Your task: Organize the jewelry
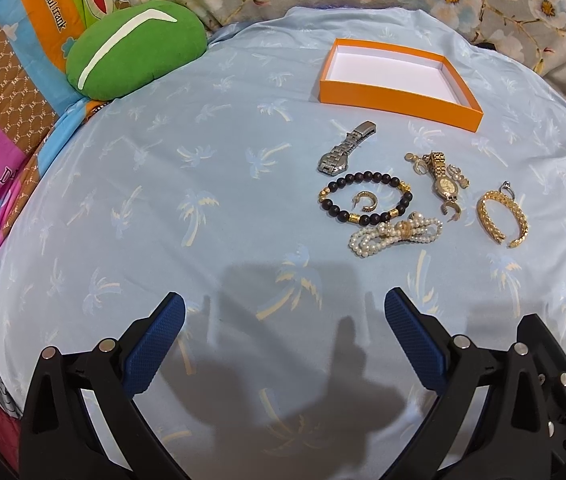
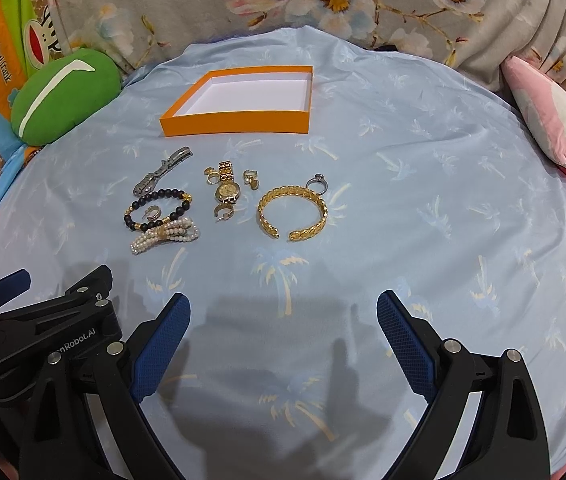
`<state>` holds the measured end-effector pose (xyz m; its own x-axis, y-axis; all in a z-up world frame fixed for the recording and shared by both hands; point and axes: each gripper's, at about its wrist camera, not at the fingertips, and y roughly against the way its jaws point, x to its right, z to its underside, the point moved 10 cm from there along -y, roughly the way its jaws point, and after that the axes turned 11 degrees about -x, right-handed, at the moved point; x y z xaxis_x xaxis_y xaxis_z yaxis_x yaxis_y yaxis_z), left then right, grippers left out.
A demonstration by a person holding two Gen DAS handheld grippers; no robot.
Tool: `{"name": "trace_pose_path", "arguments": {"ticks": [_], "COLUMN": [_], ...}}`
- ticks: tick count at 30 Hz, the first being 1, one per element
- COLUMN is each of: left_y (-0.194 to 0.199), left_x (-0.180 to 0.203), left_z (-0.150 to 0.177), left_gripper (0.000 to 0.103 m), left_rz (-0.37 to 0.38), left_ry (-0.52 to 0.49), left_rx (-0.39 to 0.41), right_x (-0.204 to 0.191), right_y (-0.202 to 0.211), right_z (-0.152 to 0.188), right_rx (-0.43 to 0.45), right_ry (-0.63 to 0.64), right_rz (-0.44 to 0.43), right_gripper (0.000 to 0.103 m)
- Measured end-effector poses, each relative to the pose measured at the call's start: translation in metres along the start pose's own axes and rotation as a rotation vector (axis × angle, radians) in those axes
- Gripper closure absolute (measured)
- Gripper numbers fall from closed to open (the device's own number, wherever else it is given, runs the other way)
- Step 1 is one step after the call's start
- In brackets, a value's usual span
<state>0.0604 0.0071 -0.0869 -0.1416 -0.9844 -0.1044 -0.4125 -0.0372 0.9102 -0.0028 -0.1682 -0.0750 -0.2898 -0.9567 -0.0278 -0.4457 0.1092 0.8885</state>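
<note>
An empty orange box (image 1: pixel 399 96) (image 2: pixel 235 124) with a white inside sits at the back of the blue sheet. In front of it lie a silver watch (image 1: pixel 345 148) (image 2: pixel 161 171), a gold watch (image 1: pixel 442 178) (image 2: pixel 227 188), a black bead bracelet (image 1: pixel 363 199) (image 2: pixel 157 208), a pearl bracelet (image 1: pixel 395 236) (image 2: pixel 165 235), a gold cuff (image 1: pixel 503 216) (image 2: pixel 293 212), a silver ring (image 2: pixel 318 182) and small gold earrings (image 2: pixel 251 178). My left gripper (image 1: pixel 285 320) is open, short of the jewelry. My right gripper (image 2: pixel 283 316) is open, just right of the left one.
A green cushion (image 1: pixel 135 48) (image 2: pixel 65 96) lies at the back left. A pink plush pillow (image 2: pixel 551 124) lies at the right. A floral blanket (image 2: pixel 323 4) runs along the back. The left gripper's body (image 2: pixel 43 320) shows at the right wrist view's lower left.
</note>
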Motion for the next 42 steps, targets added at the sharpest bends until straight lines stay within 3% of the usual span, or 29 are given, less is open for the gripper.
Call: {"name": "trace_pose_path", "arguments": {"ticks": [14,22,27,29,37,42], "left_y": [-0.008,-0.023,-0.027,-0.028,-0.031,-0.031], "left_x": [-0.017,-0.019,-0.014,-0.011,0.008,0.023], "left_z": [-0.011,-0.015,-0.018,-0.02,-0.026,-0.031], "left_gripper": [0.005,0.005,0.005,0.005,0.005,0.005], "left_rz": [0.002,0.065,0.089,0.099,0.138,0.15], "left_ry": [0.053,0.054,0.039,0.032,-0.005,-0.038], "left_rx": [0.011,-0.026,-0.024,-0.027,-0.034,-0.033], "right_x": [0.022,0.011,0.015,0.017,0.015,0.016], "right_y": [-0.025,-0.052,-0.07,-0.075,-0.076,-0.073], "right_z": [-0.034,-0.057,-0.059,-0.058,-0.062,-0.06], "right_rx": [0.003,-0.009,-0.042,-0.059,-0.034,-0.033], "right_ry": [-0.054,-0.023,-0.045,-0.054,-0.024,-0.029], "right_rz": [-0.035,-0.03,-0.041,-0.056,-0.039,-0.063], "right_gripper": [0.01,0.012,0.021,0.03,0.05,0.051]}}
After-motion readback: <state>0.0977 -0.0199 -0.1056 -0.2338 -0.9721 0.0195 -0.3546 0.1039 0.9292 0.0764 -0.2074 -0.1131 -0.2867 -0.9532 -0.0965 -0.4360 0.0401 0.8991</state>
